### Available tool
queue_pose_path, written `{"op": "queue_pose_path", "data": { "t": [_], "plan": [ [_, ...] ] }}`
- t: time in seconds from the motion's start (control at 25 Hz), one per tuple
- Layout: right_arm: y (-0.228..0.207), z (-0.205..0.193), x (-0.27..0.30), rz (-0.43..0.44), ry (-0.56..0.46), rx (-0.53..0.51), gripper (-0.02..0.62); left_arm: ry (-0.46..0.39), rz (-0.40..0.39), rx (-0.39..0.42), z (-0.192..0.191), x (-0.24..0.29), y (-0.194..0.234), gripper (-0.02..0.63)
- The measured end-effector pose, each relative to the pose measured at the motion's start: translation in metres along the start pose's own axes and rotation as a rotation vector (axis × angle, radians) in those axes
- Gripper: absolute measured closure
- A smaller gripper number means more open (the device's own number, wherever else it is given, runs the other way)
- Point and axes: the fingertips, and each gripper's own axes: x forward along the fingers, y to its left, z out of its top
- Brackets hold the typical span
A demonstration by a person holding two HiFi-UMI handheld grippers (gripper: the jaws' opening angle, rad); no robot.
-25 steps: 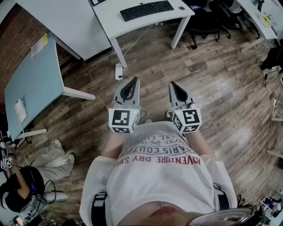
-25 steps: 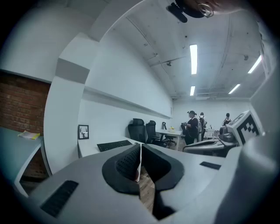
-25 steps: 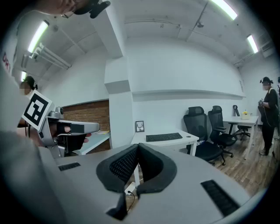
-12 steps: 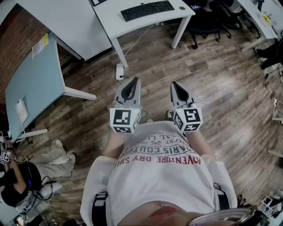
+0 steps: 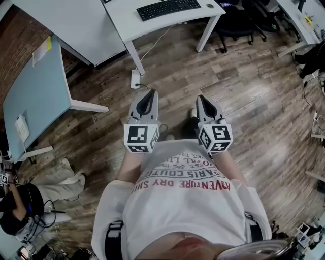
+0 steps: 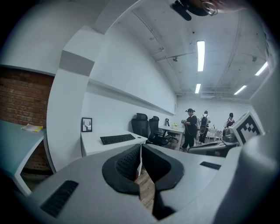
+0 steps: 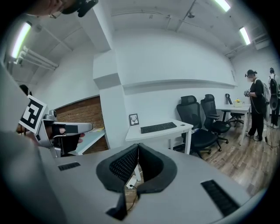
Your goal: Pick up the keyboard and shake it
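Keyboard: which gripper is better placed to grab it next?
Left, barely. Left gripper and right gripper are both shut, empty, side by side, well short of the desk. The keyboard lies slightly nearer the left's line.

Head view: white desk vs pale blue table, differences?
The white desk carries the black keyboard; the blue table carries a yellow sheet. The white desk stands straight ahead; the blue table stands off left, by the brick wall. Both have white legs on the wood floor.
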Motion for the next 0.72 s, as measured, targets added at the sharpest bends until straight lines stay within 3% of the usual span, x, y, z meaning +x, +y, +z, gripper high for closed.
{"op": "queue_pose_path", "data": {
  "t": [0.28, 0.72],
  "plan": [
    [-0.056, 0.012, 0.036, 0.039, -0.013, 0.016, 0.569, 0.018, 0.044, 0.006, -0.001, 0.053, -0.012, 0.574],
    [-0.170, 0.088, 0.130, 0.162, -0.015, -0.038, 0.569, -0.016, 0.192, -0.021, 0.047, 0.179, -0.014, 0.574]
  ]
}}
